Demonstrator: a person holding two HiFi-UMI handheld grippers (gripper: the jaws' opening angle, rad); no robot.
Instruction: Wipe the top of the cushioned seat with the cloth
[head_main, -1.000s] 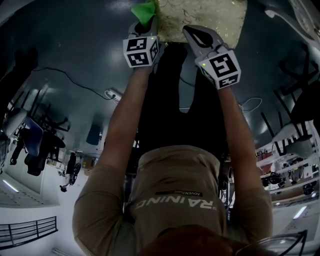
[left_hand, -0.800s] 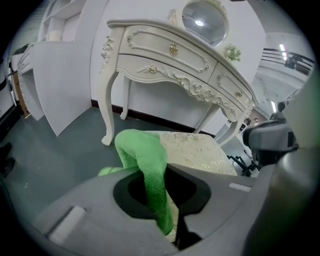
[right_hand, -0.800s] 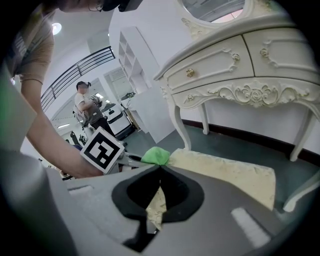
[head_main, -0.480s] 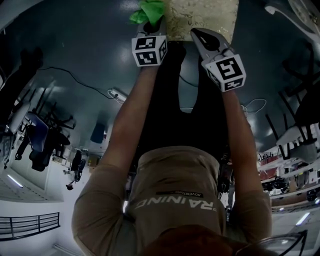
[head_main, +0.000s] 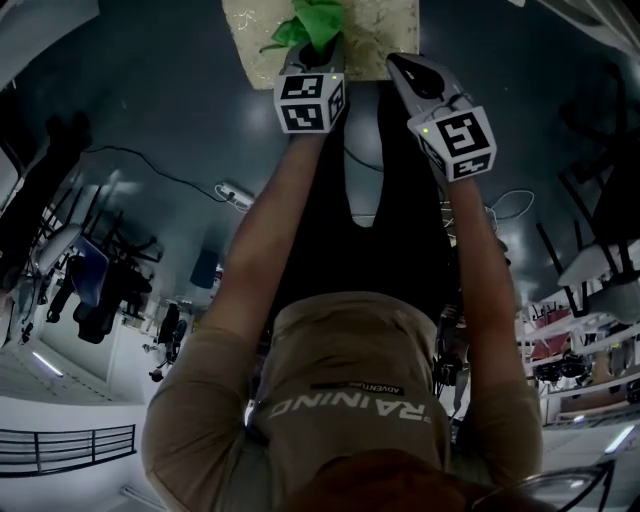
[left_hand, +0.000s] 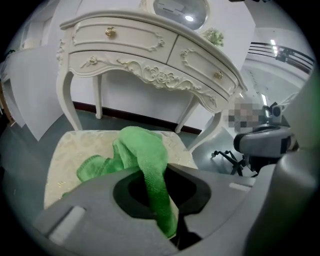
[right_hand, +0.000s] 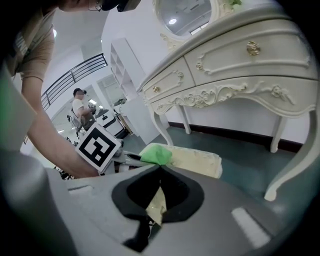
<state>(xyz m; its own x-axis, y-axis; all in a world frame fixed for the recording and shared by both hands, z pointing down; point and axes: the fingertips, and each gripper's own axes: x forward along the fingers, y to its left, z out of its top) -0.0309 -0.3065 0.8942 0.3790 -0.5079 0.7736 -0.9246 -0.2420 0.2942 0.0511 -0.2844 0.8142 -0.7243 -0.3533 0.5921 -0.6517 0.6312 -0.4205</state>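
Note:
The cream cushioned seat (head_main: 385, 35) sits at the top of the head view, in front of a white dressing table (left_hand: 150, 55). My left gripper (head_main: 318, 48) is shut on a green cloth (head_main: 315, 20), which bunches over the seat's near-left part. In the left gripper view the cloth (left_hand: 137, 152) runs up between the jaws and drapes over the seat (left_hand: 67, 155). My right gripper (head_main: 402, 64) hovers at the seat's near edge, shut and holding nothing. From the right gripper view, the cloth (right_hand: 156, 154) lies on the seat (right_hand: 197, 160) beside the left gripper's marker cube (right_hand: 98, 146).
The dressing table's curved legs (right_hand: 292, 165) stand just beyond the seat. A white panel (left_hand: 35, 95) leans at the left. An office chair base (left_hand: 230, 160) is on the dark floor to the right. A cable (head_main: 150, 165) trails across the floor. A person (right_hand: 78, 107) stands far off.
My left gripper has carried the green cloth from beside the seat's left edge to over the cushion. The right gripper stays close beside it, still shut.

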